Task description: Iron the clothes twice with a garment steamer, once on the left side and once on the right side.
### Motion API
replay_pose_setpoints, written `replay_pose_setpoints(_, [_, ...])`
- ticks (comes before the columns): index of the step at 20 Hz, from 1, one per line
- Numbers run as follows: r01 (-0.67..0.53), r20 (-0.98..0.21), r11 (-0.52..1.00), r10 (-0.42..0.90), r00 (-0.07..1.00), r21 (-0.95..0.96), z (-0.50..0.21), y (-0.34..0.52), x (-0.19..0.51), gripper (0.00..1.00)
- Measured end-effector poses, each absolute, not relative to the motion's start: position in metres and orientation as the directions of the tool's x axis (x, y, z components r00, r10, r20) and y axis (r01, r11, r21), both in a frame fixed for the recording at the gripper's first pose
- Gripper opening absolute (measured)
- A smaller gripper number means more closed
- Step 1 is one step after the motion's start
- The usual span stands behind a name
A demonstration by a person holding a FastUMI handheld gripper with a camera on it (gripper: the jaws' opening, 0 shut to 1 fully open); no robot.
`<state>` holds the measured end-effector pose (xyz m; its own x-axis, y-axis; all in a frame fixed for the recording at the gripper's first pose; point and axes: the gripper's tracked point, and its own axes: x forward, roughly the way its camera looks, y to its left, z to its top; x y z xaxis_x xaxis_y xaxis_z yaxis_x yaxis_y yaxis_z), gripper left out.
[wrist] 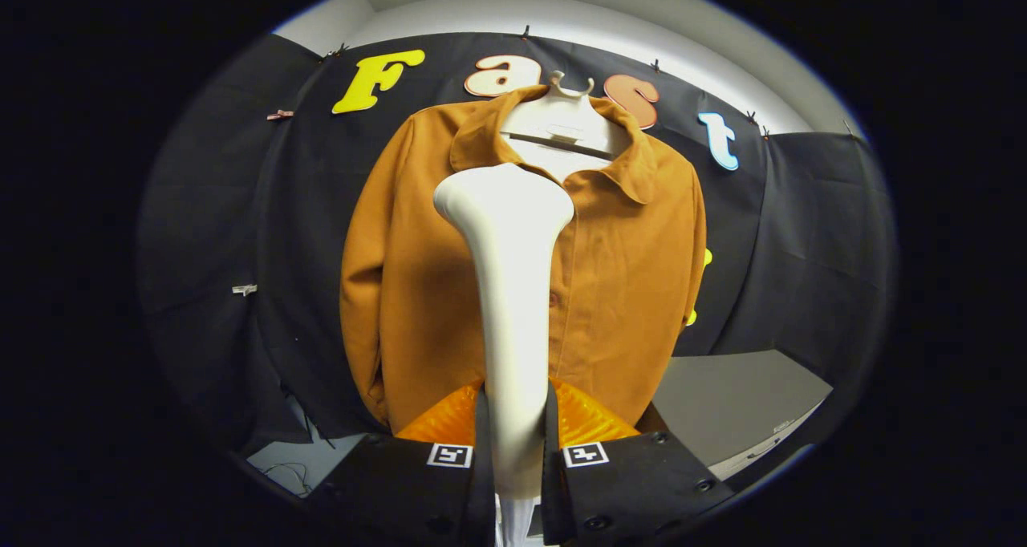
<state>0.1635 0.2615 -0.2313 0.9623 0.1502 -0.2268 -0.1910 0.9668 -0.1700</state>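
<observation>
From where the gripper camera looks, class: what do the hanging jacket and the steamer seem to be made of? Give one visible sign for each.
Jacket: probably a woven, matte cloth, brown-orange; it drapes in soft folds without shine.
Steamer: likely smooth moulded plastic, off-white, with a soft sheen on its rounded head. The gripper is shut on its handle.

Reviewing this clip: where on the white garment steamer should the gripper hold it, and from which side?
Best on the slim handle of the garment steamer, from below, one finger on each side. The handle is narrow there, while the head widens above. The gripper already holds it that way, head up near the collar of the brown jacket.
</observation>
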Motion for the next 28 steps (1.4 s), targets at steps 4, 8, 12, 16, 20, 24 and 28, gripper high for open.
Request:
replay_pose_setpoints(4, [-0.171,-0.226,0.962,0.122,0.966,-0.213,-0.244,0.274,0.178,0.26])
replay_pose_setpoints(8, [-0.16,-0.232,0.957,0.103,0.967,-0.242,-0.267,0.273,0.187,0.26])
replay_pose_setpoints(12, [-0.165,-0.258,0.949,0.093,0.962,-0.271,-0.291,0.267,0.189,0.26])
replay_pose_setpoints(16, [-0.172,-0.314,0.946,0.081,0.946,-0.276,-0.323,0.258,0.182,0.26])
replay_pose_setpoints(20, [-0.186,-0.367,0.938,0.07,0.928,-0.291,-0.357,0.248,0.176,0.26])
replay_pose_setpoints(24, [-0.204,-0.428,0.932,0.059,0.902,-0.3,-0.391,0.241,0.166,0.26])
replay_pose_setpoints(28, [-0.222,-0.484,0.93,0.055,0.873,-0.294,-0.418,0.236,0.154,0.26])
